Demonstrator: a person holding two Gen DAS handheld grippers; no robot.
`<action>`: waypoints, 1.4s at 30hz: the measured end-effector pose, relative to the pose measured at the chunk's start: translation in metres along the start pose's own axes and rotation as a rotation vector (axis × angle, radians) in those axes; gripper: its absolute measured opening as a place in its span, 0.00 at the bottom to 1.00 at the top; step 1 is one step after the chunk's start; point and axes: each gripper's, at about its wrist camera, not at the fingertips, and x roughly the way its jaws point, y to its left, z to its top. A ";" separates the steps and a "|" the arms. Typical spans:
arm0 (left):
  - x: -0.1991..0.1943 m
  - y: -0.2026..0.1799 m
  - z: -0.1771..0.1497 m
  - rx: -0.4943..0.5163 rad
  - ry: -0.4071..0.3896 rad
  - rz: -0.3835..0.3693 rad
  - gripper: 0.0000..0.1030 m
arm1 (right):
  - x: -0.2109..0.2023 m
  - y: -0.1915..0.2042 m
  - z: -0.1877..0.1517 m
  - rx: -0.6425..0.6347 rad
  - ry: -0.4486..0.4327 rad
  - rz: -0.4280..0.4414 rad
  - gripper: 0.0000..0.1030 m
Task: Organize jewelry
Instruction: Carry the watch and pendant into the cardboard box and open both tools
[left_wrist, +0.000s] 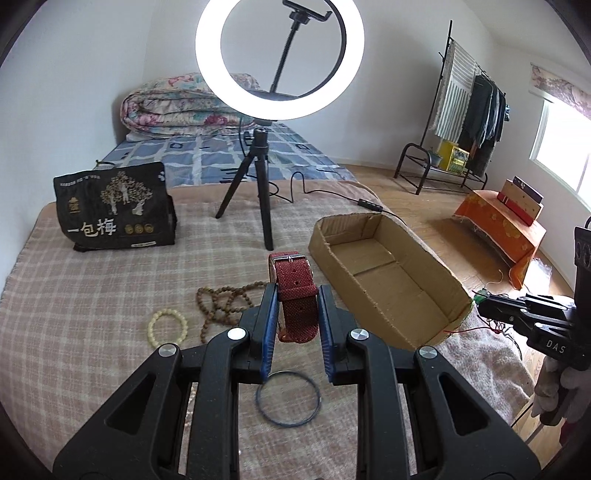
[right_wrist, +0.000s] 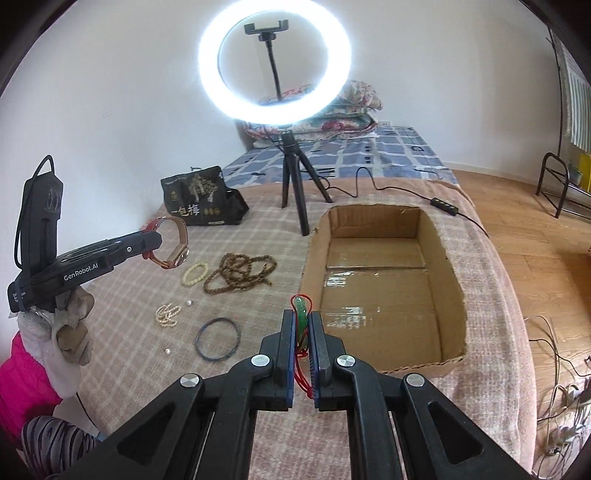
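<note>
My left gripper (left_wrist: 297, 295) is shut on a red-strapped watch (left_wrist: 295, 291) and holds it above the checked blanket; it also shows in the right wrist view (right_wrist: 157, 240) with the watch (right_wrist: 173, 243). My right gripper (right_wrist: 301, 317) is shut on a green pendant with a red cord (right_wrist: 302, 317), just left of the open cardboard box (right_wrist: 447, 266). On the blanket lie a brown bead necklace (right_wrist: 240, 273), a cream bead bracelet (right_wrist: 194, 273), a dark thin bangle (right_wrist: 218, 339) and a small pearl chain (right_wrist: 167, 314).
A ring light on a black tripod (right_wrist: 291, 184) stands behind the jewelry, its cable (right_wrist: 369, 184) running right. A black snack bag (right_wrist: 201, 201) stands at the back left. The box (left_wrist: 447, 284) lies at the blanket's right edge; the wooden floor lies beyond.
</note>
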 end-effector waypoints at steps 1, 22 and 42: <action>0.006 -0.004 0.004 0.004 0.006 -0.009 0.19 | 0.000 -0.004 0.001 0.002 -0.004 -0.013 0.04; 0.123 -0.086 0.040 0.093 0.077 -0.087 0.19 | 0.041 -0.075 0.000 0.067 0.023 -0.121 0.05; 0.110 -0.086 0.048 0.097 0.037 -0.057 0.44 | 0.031 -0.071 -0.004 0.074 -0.014 -0.133 0.59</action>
